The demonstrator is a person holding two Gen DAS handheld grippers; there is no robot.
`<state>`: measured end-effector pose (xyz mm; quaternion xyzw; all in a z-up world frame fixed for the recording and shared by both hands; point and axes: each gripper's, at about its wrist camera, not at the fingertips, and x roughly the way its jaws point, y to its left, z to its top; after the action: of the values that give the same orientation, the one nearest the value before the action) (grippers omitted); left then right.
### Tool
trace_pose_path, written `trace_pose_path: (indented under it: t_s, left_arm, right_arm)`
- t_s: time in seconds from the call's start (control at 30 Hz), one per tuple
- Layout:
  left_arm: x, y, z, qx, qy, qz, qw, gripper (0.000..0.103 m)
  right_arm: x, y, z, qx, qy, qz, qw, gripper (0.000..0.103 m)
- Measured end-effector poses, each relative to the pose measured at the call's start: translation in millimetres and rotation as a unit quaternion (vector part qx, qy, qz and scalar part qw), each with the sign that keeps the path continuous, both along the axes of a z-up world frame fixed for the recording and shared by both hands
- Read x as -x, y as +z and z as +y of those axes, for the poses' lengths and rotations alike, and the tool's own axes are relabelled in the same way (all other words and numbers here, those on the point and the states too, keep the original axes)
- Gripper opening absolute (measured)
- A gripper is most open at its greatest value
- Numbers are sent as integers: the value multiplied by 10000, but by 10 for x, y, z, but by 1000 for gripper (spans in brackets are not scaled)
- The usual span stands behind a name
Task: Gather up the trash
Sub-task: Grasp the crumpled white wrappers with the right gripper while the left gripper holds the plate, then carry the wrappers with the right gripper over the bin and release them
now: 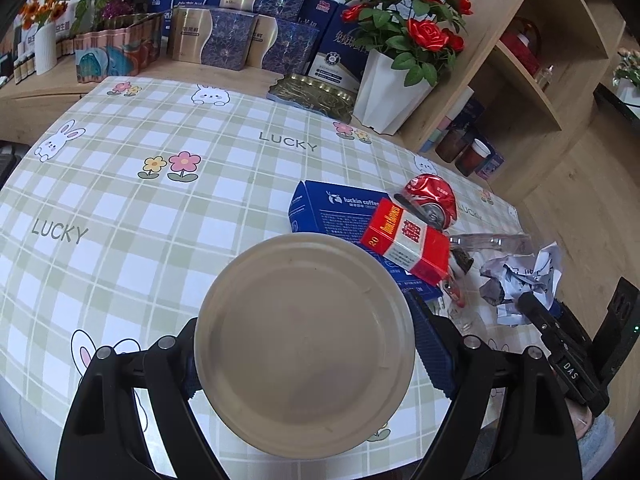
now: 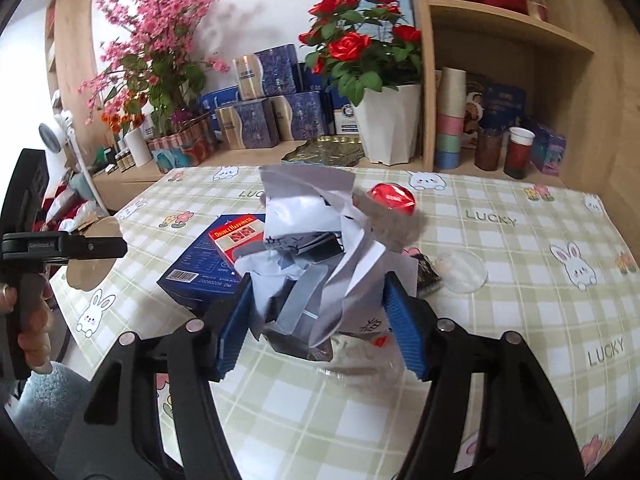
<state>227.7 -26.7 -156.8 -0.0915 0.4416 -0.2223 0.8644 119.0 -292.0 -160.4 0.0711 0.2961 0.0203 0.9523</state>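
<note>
My left gripper (image 1: 306, 344) is shut on a beige paper cup (image 1: 306, 344), whose round bottom faces the camera, above the checked tablecloth (image 1: 160, 208). My right gripper (image 2: 320, 320) is shut on a crumpled white paper (image 2: 320, 248), also in the left wrist view (image 1: 520, 276). A red cigarette pack (image 1: 404, 240) lies on a blue Luckin coffee box (image 1: 336, 208). A crushed red can (image 1: 432, 196) lies behind them. The pack (image 2: 236, 240), box (image 2: 196, 268) and can (image 2: 394, 196) also show in the right wrist view. A clear plastic lid (image 2: 460, 272) lies right of the paper.
A white pot of red roses (image 1: 390, 92), a gold tray (image 1: 316, 94) and stacked gift boxes (image 1: 224, 36) stand beyond the table's far edge. A wooden shelf (image 2: 500, 80) with cups and jars stands at the right. The left gripper and hand (image 2: 36, 260) show at the table's left.
</note>
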Motion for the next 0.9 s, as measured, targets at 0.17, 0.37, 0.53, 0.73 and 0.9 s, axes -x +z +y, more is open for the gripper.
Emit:
trace_pose_path:
  t_s: [0.17,0.37,0.53,0.73,0.9]
  left_arm:
    - [149,71,-13,-30,-88,-77,9999,82]
    - [358,70,-29,-45,-199,-52,9998,82]
    - [549,70,-15,-40,-261,-47,9996,82]
    - [763,58,30,-1,-290,-41,9996,82]
    - [935,63,82,42,-300,-62,9995,82]
  right_arm:
    - [177,-26,-70,-199,-192,33,9996,64]
    - [384,-112,-31,-316,-233,184,9991,64]
    - [574,-170,42,-418,-221,256,9986,64]
    - [733,-262,115,-438,-226,388,9980,64]
    - [842,-321,133,-495,-298,483,9972,64]
